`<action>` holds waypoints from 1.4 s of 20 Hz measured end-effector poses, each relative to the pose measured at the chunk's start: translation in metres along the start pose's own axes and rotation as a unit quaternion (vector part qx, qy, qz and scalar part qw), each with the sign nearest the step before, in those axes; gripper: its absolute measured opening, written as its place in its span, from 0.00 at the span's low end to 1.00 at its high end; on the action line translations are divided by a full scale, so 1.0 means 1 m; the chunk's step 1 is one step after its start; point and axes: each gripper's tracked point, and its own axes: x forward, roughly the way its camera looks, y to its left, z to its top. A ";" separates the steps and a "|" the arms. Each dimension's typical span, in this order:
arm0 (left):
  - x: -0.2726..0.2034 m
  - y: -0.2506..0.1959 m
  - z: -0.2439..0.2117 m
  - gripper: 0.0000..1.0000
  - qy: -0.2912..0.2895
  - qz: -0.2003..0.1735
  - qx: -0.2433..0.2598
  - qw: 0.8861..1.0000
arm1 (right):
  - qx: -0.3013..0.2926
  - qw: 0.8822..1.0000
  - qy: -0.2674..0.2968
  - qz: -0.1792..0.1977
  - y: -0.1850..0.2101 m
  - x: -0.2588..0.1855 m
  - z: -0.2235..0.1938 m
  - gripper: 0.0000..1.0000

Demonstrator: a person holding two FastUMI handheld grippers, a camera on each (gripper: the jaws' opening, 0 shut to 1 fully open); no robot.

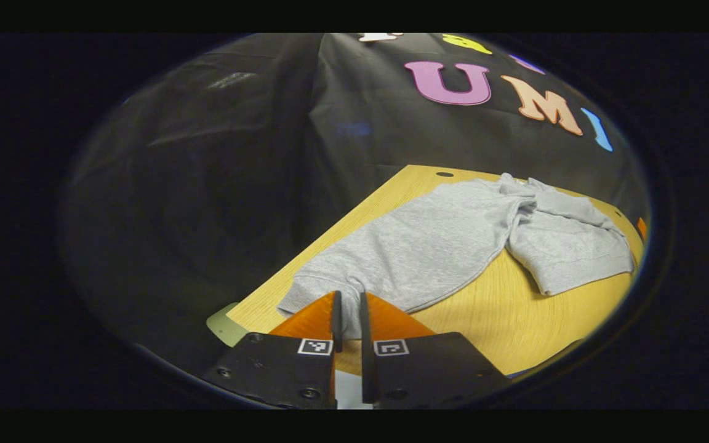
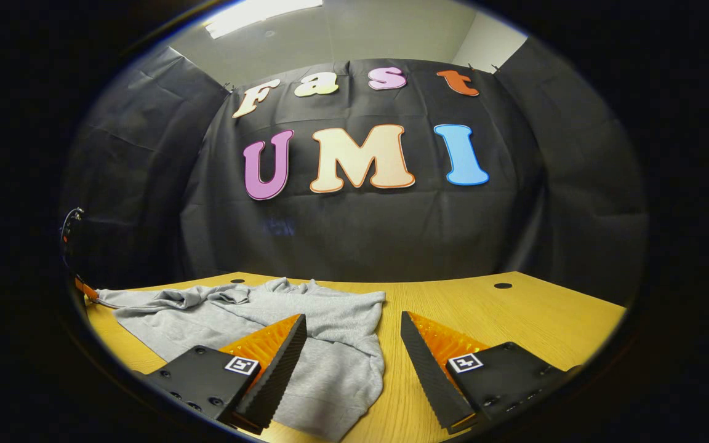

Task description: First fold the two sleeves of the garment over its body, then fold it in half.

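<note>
A grey long-sleeved garment (image 1: 428, 246) lies spread on the wooden table (image 1: 514, 320), its far part (image 1: 570, 246) bunched and folded. In the left gripper view, my left gripper (image 1: 349, 303) sits at the garment's near end by the table's left corner, its fingers almost together with grey cloth pinched between them. In the right gripper view the same garment (image 2: 330, 332) lies to the left and below. My right gripper (image 2: 354, 323) hangs open just above the garment's right edge, holding nothing; its left finger is over the cloth and its right finger over bare table (image 2: 514, 314).
The table has small round holes (image 1: 444, 174) (image 2: 503, 285) near its back edge. A pale green patch (image 1: 225, 323) shows beside the near left corner. Black cloth walls close the booth behind and at both sides. A cable (image 2: 71, 227) hangs at the left wall.
</note>
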 end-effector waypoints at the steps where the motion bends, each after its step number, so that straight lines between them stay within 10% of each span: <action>1: 0.000 0.000 0.001 0.02 0.004 0.007 0.004 1.000 | 0.000 1.000 0.000 0.000 0.000 0.000 0.000 0.95; 14: -0.020 -0.091 0.115 0.00 -0.104 -0.087 0.026 0.990 | 0.000 1.000 0.001 -0.001 0.001 0.000 0.000 0.95; 28: -0.018 -0.315 0.255 0.00 -0.213 -0.269 0.144 0.928 | 0.000 1.000 0.001 -0.001 0.001 -0.001 0.001 0.95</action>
